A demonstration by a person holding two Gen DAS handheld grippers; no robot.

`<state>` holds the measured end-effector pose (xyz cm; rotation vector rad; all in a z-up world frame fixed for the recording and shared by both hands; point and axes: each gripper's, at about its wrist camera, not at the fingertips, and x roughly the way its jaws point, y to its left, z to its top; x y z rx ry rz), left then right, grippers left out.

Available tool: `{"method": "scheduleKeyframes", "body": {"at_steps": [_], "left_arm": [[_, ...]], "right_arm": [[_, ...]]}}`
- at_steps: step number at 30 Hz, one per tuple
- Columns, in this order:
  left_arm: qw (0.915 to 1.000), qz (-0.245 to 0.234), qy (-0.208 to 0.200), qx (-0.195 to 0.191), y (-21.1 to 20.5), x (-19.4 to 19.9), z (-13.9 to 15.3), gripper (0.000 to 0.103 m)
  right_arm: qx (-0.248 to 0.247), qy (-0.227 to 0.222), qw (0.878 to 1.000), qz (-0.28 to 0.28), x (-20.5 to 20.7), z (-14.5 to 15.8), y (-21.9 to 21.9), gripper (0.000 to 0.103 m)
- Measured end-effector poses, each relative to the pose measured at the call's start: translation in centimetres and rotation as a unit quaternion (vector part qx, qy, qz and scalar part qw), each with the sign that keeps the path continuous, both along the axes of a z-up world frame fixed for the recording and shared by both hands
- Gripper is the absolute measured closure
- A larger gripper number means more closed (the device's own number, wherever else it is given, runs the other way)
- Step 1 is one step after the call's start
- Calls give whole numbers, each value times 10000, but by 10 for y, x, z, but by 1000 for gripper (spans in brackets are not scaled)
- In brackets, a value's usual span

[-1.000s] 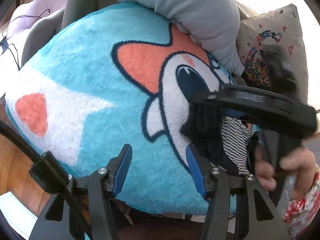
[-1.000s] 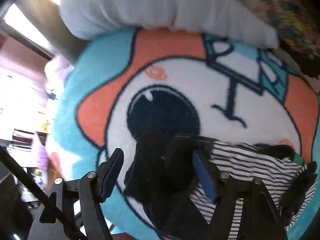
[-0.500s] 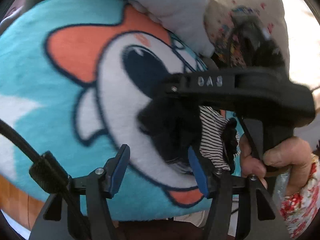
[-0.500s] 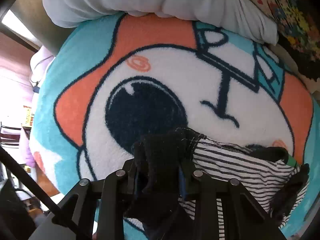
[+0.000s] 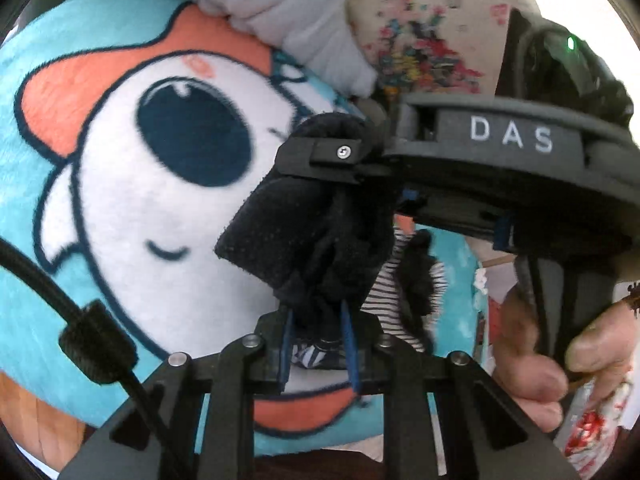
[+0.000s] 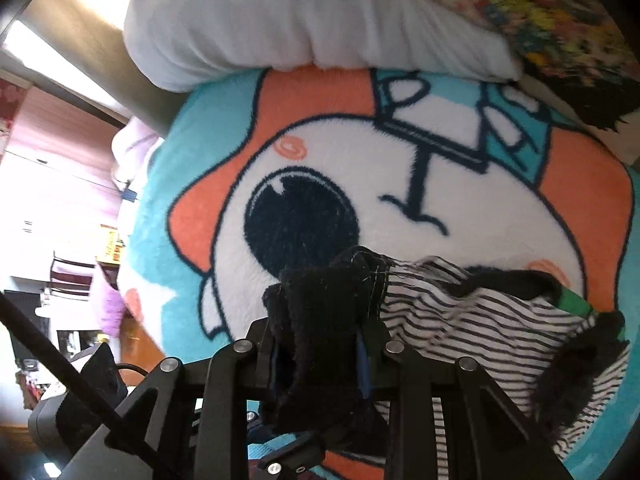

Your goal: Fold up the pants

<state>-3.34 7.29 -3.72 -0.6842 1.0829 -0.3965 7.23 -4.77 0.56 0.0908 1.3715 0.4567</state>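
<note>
Pants (image 5: 316, 236), black with a striped lining, are bunched on the cartoon cushion (image 5: 120, 184). Their black edge is clamped by the left gripper (image 5: 318, 344) and likewise by the right gripper (image 6: 320, 356). Spreading seems underway; next, the grippers should be drawn apart.

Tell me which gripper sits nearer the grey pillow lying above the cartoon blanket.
Right, as far as these views show. The right gripper clamps the black striped pants higher, toward the grey pillow; the left gripper grips lower down.
</note>
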Motion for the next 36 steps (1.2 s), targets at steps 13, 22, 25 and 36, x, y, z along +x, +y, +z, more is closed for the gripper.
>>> {"method": "scheduleKeyframes", "body": {"at_steps": [13, 22, 25, 36], "left_arm": [[9960, -694, -253, 494, -142, 12, 35, 83], [9883, -1353, -35, 697, -203, 8, 29, 71], [9895, -1296, -207, 608, -187, -5, 45, 58], [9904, -338, 247, 1316, -170, 25, 17, 53]], "right_arm": [[883, -398, 9922, -781, -30, 41, -146, 73], [830, -250, 9840, -1557, -44, 3, -243, 61], [651, -314, 9791, -1901, -51, -6, -277, 52], [1974, -825, 9625, -1667, -65, 24, -287, 62]]}}
